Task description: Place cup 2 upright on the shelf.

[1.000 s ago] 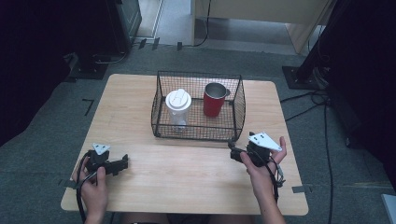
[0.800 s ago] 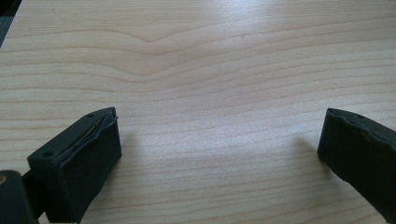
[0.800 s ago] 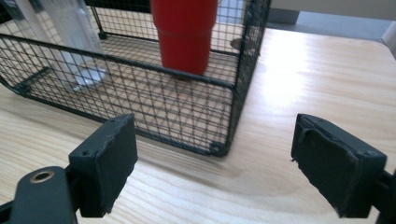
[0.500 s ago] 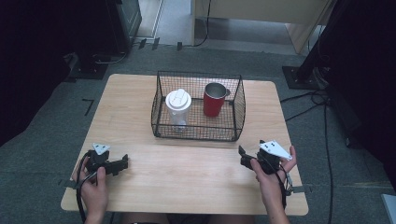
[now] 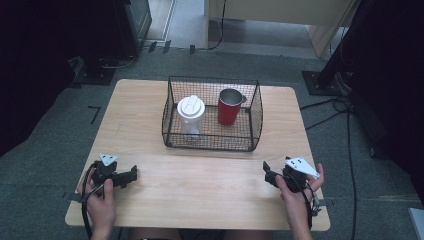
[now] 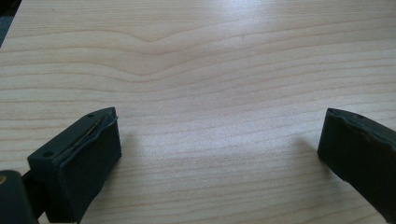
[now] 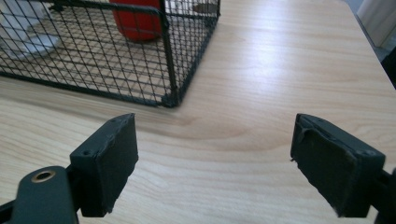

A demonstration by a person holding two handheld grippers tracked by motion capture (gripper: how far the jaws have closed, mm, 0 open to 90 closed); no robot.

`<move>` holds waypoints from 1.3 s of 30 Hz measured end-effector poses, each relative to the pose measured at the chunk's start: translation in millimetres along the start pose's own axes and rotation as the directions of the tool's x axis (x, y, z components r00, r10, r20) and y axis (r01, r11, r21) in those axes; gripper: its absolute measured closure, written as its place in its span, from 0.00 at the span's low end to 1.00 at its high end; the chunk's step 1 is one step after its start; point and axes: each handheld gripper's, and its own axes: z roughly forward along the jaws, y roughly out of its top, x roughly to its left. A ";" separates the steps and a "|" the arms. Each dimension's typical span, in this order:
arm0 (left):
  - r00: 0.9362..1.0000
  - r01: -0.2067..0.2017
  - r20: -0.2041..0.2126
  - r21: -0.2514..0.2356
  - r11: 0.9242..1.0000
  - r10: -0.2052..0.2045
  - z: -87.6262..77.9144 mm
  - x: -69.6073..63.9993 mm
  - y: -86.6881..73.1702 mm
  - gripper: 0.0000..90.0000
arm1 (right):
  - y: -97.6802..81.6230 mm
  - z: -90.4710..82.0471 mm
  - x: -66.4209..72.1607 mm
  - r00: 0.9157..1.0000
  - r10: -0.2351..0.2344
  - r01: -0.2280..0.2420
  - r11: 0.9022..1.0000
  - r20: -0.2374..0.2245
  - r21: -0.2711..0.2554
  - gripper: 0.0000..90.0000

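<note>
A black wire basket (image 5: 212,145) stands at the middle of the wooden table (image 5: 140,110). Inside it are a white lidded cup (image 5: 191,109) on the left and a red mug (image 5: 229,107) on the right. My left gripper (image 5: 133,173) rests low at the near left of the table, its jaws wide apart over bare wood (image 6: 219,121). My right gripper (image 5: 267,175) is at the near right, open with nothing between its jaws (image 7: 212,126). In the right gripper view it points at the basket's near corner (image 7: 170,100), with the red mug (image 7: 137,18) behind the mesh.
Bare wood runs between the two grippers and in front of the basket. The table's near edge (image 5: 200,227) lies just under both hands. Cables (image 5: 345,125) and dark stands sit on the floor to the right.
The right hand has drawn back from the basket toward the near right edge and sunk lower. The left hand has kept still.
</note>
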 end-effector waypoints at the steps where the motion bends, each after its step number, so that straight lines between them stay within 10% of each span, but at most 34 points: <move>1: 1.000 -0.001 0.000 0.001 1.000 0.001 -0.1 0.1 0.0 0.00 | -3.5 -1.0 -4.2 1.000 0.002 -0.002 1.000 0.006 0.006 0.17; 39: 1.000 -0.005 0.005 0.000 1.000 0.005 -1.5 -6.7 -1.8 0.00 | -56.0 -20.7 -74.5 0.989 0.046 -0.074 0.978 0.144 0.194 0.17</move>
